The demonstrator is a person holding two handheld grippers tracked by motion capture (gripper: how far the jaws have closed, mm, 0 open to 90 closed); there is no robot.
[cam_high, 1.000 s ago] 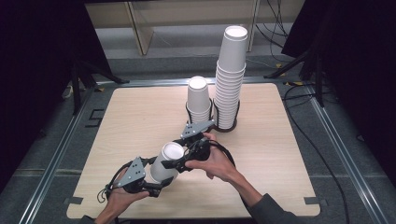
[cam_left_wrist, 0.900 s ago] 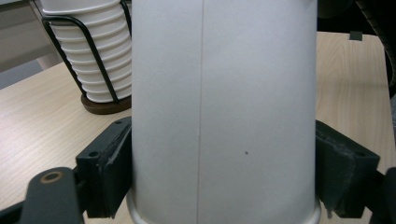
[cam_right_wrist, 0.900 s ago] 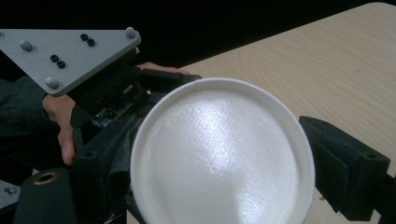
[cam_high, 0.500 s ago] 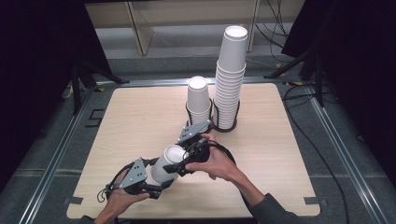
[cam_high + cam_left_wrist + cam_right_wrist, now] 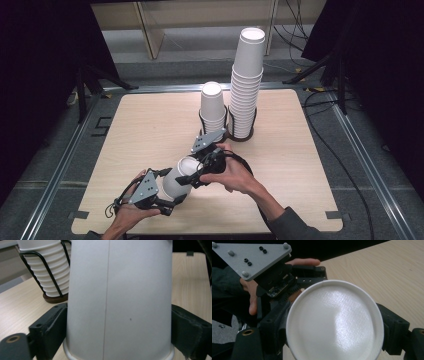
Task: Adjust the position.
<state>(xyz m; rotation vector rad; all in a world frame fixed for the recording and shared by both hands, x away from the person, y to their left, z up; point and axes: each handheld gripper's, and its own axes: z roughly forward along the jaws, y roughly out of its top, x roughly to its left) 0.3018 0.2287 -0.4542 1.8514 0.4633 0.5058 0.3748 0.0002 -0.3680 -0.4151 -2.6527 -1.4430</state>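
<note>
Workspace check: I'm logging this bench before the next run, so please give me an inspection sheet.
Surface: wooden table, bare around the work.
Job's things: paper cup held on its side between both grippers; short stack of cups and tall stack, each in a wire holder.
Clutter: nothing seen.
Grippers: left gripper and right gripper both shut on the cup.
Cables: black cable loop at the left gripper; more cables on the floor.
Surroundings: dark curtains at the sides.

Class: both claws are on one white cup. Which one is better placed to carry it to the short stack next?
Probably the right claw: it grips the cup at the end nearer the short stack, while the left claw sits farther back.
</note>
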